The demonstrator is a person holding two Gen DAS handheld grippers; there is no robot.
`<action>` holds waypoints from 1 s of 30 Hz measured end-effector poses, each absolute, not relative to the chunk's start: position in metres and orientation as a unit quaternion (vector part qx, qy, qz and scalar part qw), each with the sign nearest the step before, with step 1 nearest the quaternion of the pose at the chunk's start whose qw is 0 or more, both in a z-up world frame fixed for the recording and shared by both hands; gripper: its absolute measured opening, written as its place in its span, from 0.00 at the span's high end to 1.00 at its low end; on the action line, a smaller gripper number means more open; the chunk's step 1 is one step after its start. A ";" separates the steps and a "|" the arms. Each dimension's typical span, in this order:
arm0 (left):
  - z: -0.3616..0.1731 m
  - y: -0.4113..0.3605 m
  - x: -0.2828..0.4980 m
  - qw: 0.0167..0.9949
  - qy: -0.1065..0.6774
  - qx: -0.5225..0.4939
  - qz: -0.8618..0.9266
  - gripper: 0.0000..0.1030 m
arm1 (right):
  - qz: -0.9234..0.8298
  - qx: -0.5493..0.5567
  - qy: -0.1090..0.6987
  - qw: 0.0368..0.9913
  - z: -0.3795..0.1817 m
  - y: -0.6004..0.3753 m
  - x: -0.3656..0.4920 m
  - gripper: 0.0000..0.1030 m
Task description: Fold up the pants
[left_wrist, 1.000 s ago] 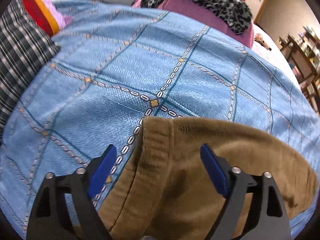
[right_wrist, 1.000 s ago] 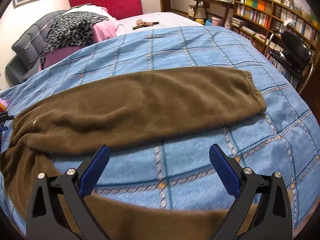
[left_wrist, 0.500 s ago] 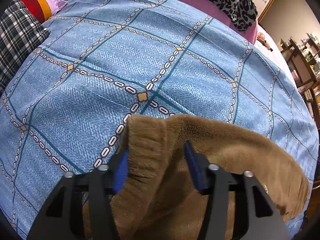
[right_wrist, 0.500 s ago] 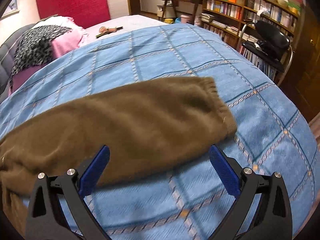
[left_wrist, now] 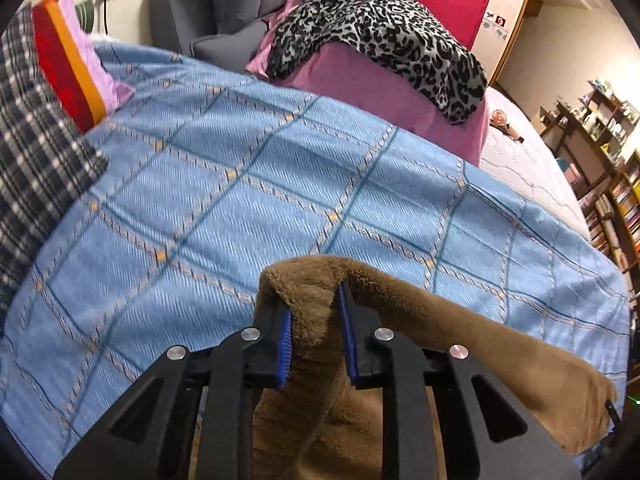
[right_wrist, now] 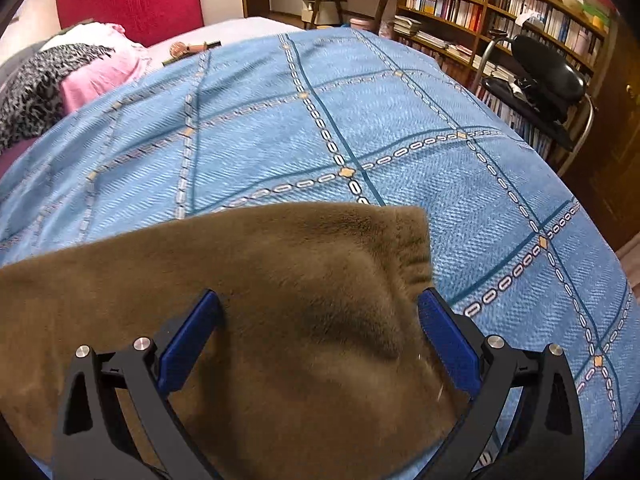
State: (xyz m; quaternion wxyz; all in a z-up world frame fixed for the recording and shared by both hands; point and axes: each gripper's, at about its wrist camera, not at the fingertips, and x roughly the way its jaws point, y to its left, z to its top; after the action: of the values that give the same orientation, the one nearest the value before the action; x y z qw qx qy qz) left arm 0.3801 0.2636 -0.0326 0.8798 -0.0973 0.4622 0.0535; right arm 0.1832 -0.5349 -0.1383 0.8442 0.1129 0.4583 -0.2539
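Now, step in hand: I am gathering both ends of the brown fleece pants [left_wrist: 472, 344] for the lengthwise fold.
Left gripper [left_wrist: 314, 332]: its jaws have just been closing and are clamped on a bunched ridge of the waist end, which I judge is raised a little off the bed.
Right gripper [right_wrist: 320, 336]: jaws wide apart, straddling the ribbed cuff end [right_wrist: 412, 248] of a leg; the pads do not press the cloth.
Where the pants are: spread on the blue checked bedspread [left_wrist: 240, 216], near my edge of the bed; pink bedding with a leopard-print throw [left_wrist: 384, 40] lies well apart, towards the headboard.
Long axis: it runs across the bed, side to side in both views, from the pinched waist on my left to the cuff on my right.
Which way it points: the cuff opening faces the bookshelves [right_wrist: 480, 4].
Next move, my judgement: lower the right jaws around the cuff and close, catching both layers, then carry the cuff over towards the waist.
Risk: pinching bedspread along with fleece.
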 end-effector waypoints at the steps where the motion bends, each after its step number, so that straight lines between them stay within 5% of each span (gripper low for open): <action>1: -0.037 0.263 0.388 0.879 0.464 -0.095 0.058 0.80 | -0.256 0.106 0.458 0.845 -0.142 -0.534 0.185 0.03; 16: -0.125 0.245 0.421 0.864 0.493 0.010 0.100 0.75 | -0.269 0.088 0.466 0.838 -0.152 -0.537 0.195 0.02; 17: -0.124 0.243 0.419 0.862 0.496 0.022 0.100 0.65 | -0.269 0.090 0.466 0.838 -0.152 -0.537 0.194 0.02; 18: -0.122 0.241 0.418 0.861 0.497 0.032 0.103 0.43 | -0.267 0.095 0.465 0.839 -0.150 -0.538 0.193 0.02; 20: -0.111 0.242 0.407 0.869 0.479 0.050 0.113 0.28 | -0.265 0.107 0.458 0.842 -0.142 -0.538 0.186 0.02; 30: -0.063 0.204 0.346 0.893 0.444 0.039 0.061 0.28 | -0.243 0.114 0.433 0.860 -0.102 -0.514 0.165 0.02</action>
State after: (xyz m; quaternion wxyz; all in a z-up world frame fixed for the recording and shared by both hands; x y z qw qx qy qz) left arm 0.3460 0.2037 -0.0634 0.8931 0.0389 0.4439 0.0609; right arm 0.1645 -0.5138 -0.1019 0.8604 0.1143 0.4333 -0.2429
